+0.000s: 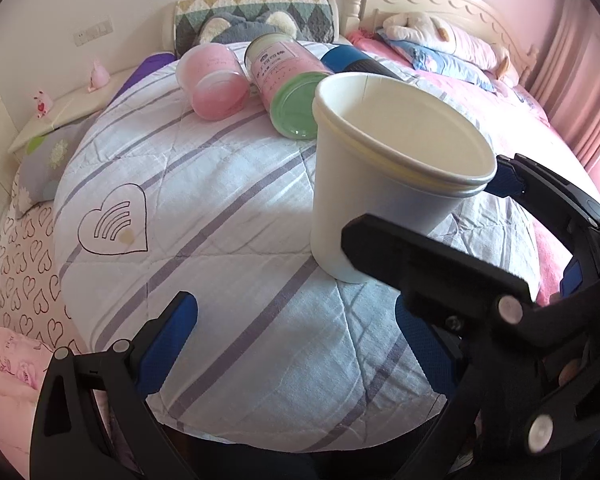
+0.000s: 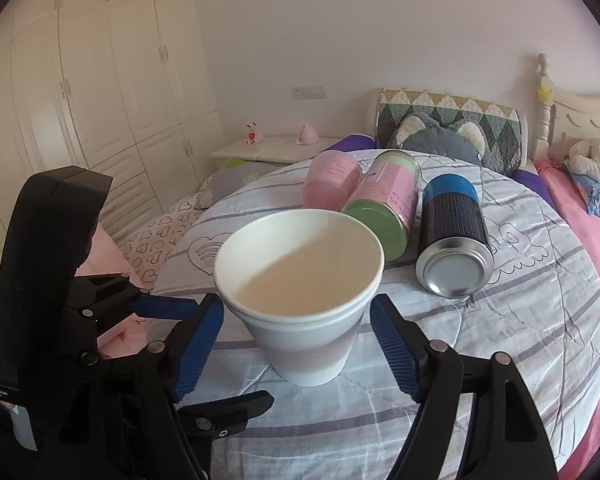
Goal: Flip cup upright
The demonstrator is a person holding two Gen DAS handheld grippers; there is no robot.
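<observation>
A white paper cup [image 1: 380, 168] [image 2: 300, 292] stands upright, mouth up, on the round table [image 1: 220, 248] [image 2: 520, 340] covered with a striped quilt. My right gripper [image 2: 300, 344] is open, its blue-padded fingers on either side of the cup with a gap on each side. It shows in the left wrist view as black fingers [image 1: 420, 256] around the cup. My left gripper [image 1: 296, 332] is open and empty, just left of and nearer than the cup; it shows at the left of the right wrist view [image 2: 156, 308].
Behind the cup lie a pink cup [image 1: 216, 80] [image 2: 332, 178], a pink canister with green lid [image 1: 288, 88] [image 2: 384, 208] and a blue-black metal can [image 1: 356, 62] [image 2: 454, 236], all on their sides. Beds, pillows and a nightstand [image 2: 268, 150] surround the table.
</observation>
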